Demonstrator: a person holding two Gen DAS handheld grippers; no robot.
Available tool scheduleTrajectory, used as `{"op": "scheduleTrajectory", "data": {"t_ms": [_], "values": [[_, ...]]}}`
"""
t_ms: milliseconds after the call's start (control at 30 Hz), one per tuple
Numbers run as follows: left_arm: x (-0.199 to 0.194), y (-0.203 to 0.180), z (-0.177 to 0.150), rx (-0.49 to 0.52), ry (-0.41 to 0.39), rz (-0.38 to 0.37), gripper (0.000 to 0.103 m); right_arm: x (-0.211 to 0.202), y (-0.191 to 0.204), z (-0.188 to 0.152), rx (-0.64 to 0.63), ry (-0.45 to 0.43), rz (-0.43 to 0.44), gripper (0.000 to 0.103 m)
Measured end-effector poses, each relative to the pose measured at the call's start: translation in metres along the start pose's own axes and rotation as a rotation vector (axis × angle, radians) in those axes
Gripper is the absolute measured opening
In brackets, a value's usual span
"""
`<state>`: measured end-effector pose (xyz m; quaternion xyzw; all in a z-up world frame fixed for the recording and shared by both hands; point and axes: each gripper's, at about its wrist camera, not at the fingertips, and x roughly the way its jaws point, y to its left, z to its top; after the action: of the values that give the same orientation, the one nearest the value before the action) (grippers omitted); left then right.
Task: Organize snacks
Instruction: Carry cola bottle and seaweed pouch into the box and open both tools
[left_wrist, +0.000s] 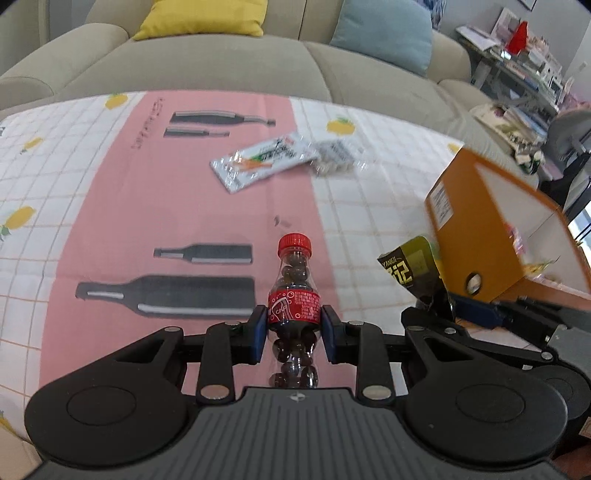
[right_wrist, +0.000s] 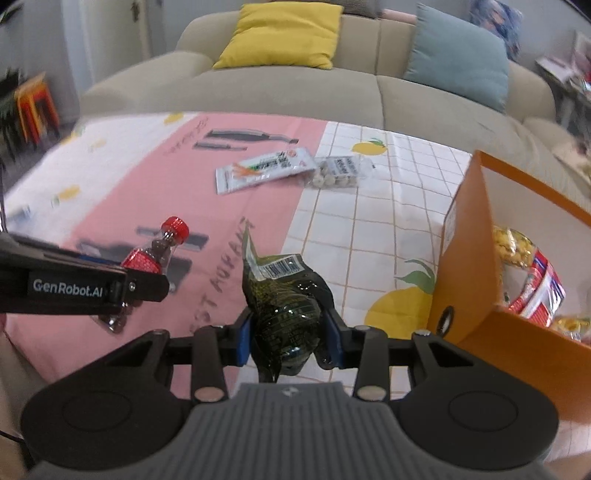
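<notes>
Leftmost, bottle (left_wrist: 293, 314) clamped upright by left gripper (left_wrist: 294, 334) above the cloth (left_wrist: 110, 192), dark packet (right_wrist: 286, 306) pinched in right gripper (right_wrist: 290, 338), two packets (right_wrist: 266, 168) lying beyond, orange box (right_wrist: 465, 266) at right.

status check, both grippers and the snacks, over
Left gripper shut on cola bottle. Right gripper shut on dark green packet. Orange box right, path clear.
</notes>
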<state>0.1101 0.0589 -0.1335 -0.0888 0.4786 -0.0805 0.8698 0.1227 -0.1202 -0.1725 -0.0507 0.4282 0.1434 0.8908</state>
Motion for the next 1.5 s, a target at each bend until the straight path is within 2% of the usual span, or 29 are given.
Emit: {"op": "scheduleTrajectory", "data": {"t_ms": [133,400,600,667,767,900,933,1100,1300,1500], "values": [[-0.020,-0.015,0.011,-0.009,-0.024,-0.028,0.034,-0.025,-0.014,0.010,0.091,-0.019,0.053,0.038],[-0.042,-0.067,0.034,0.056,-0.045,-0.103,0.034,-0.077,-0.052,0.017,0.210,-0.074,0.105,0.038],[-0.035,-0.121,0.052,0.174,-0.027,-0.139,0.034,-0.104,-0.097,0.018,0.259,-0.107,0.056,0.038],[-0.028,-0.145,0.060,0.219,-0.016,-0.159,0.034,-0.110,-0.116,0.017,0.271,-0.107,0.039,0.038],[-0.017,-0.176,0.069,0.264,0.007,-0.205,0.034,-0.118,-0.152,0.014,0.268,-0.111,-0.031,0.038],[0.000,-0.217,0.079,0.327,0.029,-0.251,0.034,-0.122,-0.184,0.015,0.288,-0.106,-0.059,0.038],[0.008,-0.229,0.082,0.338,0.038,-0.264,0.034,-0.124,-0.205,0.015,0.305,-0.095,-0.069,0.038],[0.040,-0.269,0.091,0.345,0.086,-0.330,0.034,-0.123,-0.244,0.015,0.322,-0.065,-0.114,0.038],[0.086,-0.303,0.096,0.364,0.156,-0.323,0.034,-0.094,-0.295,0.011,0.344,0.031,-0.167,0.038],[0.124,-0.319,0.098,0.379,0.219,-0.263,0.034,-0.069,-0.311,0.011,0.308,0.071,-0.202,0.038]]}}
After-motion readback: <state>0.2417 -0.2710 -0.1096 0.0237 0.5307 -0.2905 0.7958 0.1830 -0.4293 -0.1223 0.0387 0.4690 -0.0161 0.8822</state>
